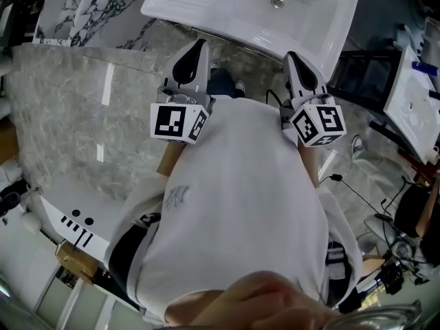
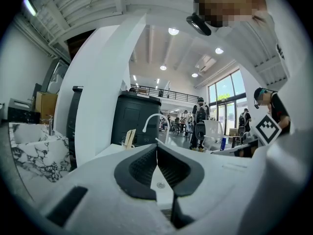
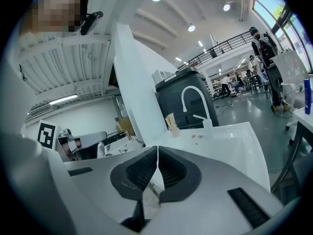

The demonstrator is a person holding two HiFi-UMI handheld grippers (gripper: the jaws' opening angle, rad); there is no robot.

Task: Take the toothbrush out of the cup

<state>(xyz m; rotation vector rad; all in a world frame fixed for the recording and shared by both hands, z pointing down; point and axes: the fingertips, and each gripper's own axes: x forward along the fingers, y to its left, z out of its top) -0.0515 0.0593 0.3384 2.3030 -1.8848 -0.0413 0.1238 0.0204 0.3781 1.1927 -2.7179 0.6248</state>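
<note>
A clear cup (image 2: 125, 144) stands at the far edge of a white sink (image 2: 110, 153), left of the curved white faucet (image 2: 154, 120). A pale, wood-coloured toothbrush (image 2: 130, 136) sticks up out of it. The right gripper view shows the same cup (image 3: 175, 130) and toothbrush (image 3: 170, 121) beside the faucet (image 3: 194, 100). My left gripper (image 2: 156, 150) is shut and empty, well short of the cup. My right gripper (image 3: 157, 152) is also shut with nothing in it. In the head view both grippers, left (image 1: 198, 47) and right (image 1: 292, 57), point at the sink (image 1: 227, 5); the cup is out of sight there.
A dark bin (image 2: 136, 117) stands behind the sink. The floor (image 1: 75, 108) is grey marble. Another white basin (image 1: 416, 95) and cables (image 1: 364, 198) lie at the right. Several people stand far off in the hall (image 2: 200, 124).
</note>
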